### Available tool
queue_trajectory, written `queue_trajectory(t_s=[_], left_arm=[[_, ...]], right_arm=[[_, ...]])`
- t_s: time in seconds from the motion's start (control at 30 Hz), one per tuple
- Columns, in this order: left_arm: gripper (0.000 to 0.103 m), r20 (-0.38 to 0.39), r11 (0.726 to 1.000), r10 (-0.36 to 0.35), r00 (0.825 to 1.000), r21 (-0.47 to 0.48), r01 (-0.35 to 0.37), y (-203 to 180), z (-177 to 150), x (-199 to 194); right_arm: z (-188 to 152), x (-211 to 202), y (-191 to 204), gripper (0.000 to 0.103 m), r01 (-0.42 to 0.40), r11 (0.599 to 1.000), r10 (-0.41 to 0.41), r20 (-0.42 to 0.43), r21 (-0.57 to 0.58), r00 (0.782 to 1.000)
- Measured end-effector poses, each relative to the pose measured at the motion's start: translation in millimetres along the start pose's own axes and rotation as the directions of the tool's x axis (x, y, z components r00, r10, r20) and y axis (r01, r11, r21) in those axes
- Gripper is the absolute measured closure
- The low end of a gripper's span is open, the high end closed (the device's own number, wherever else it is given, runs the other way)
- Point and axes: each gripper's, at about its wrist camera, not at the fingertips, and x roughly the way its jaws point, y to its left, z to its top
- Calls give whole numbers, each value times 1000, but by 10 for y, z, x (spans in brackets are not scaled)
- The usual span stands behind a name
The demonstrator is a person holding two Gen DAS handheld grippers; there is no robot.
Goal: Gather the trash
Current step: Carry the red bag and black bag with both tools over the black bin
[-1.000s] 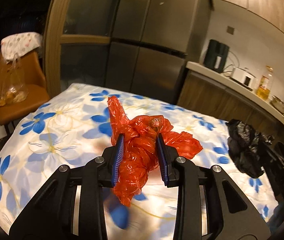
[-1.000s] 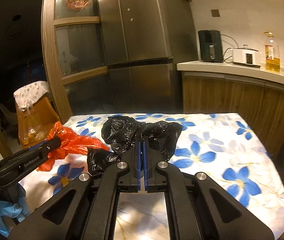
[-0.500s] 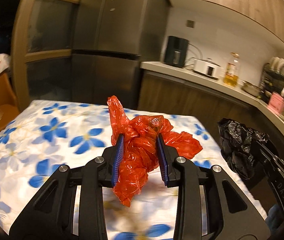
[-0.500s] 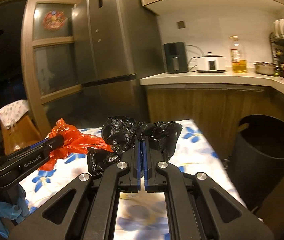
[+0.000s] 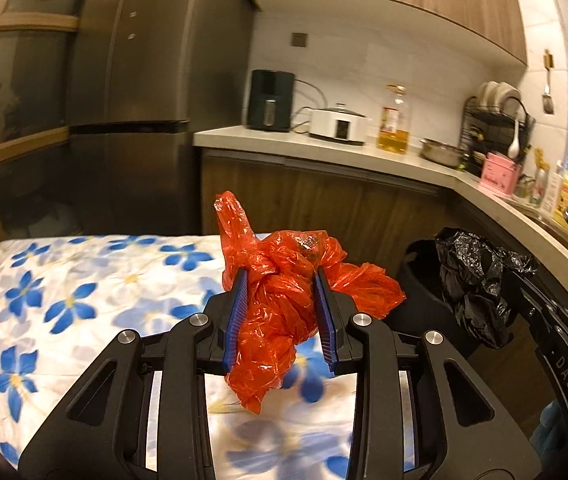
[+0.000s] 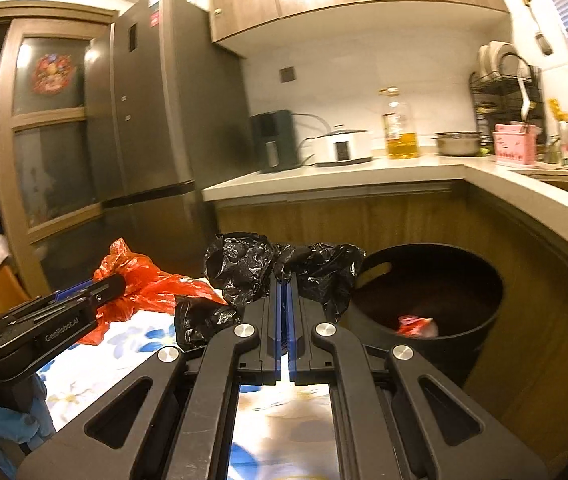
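Your left tongs (image 5: 281, 280) pinch the red bag (image 5: 284, 300), held above the flowered counter (image 5: 63, 300). Right tongs (image 6: 282, 284) are pressed together on the black bag (image 6: 243, 268), near the black bin's (image 6: 464, 276) rim. Risks: the black bag is caught by a thin fold and could slip out short of the bin; loose red tails could snag the rim or drape outside.

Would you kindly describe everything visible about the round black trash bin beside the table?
The round black plastic trash bin stands upright and open-topped on the floor between the floral-clothed table and the wooden counter cabinets. A handle slot cuts its rim. Inside lies a crumpled red-and-white scrap. Neither gripper touches it.
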Motion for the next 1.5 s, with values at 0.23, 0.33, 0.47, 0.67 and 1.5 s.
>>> queue_trajectory(t_s=[0.23,0.33,0.47,0.67,1.5], left_arm=[[72,-4,997,-56,998,43,56,-394,51,145],[72,3,995,-77,997,62,77,-551,89,193],[72,13,991,-103,995,90,102,-774,134,255],[72,36,983,-149,988,116,144,-1115,261,362],[71,42,967,-213,976,156,204,-1695,297,848]], right_arm=[[69,-91,-384,100,77,997,-78,31,24,996],[91,-125,-521,100,106,994,-107,41,33,993],[153,-165,-718,100,155,987,-157,61,39,986],[244,-159,-954,100,212,975,-216,78,60,973],[336,92,-1300,100,261,963,-267,101,67,958]])
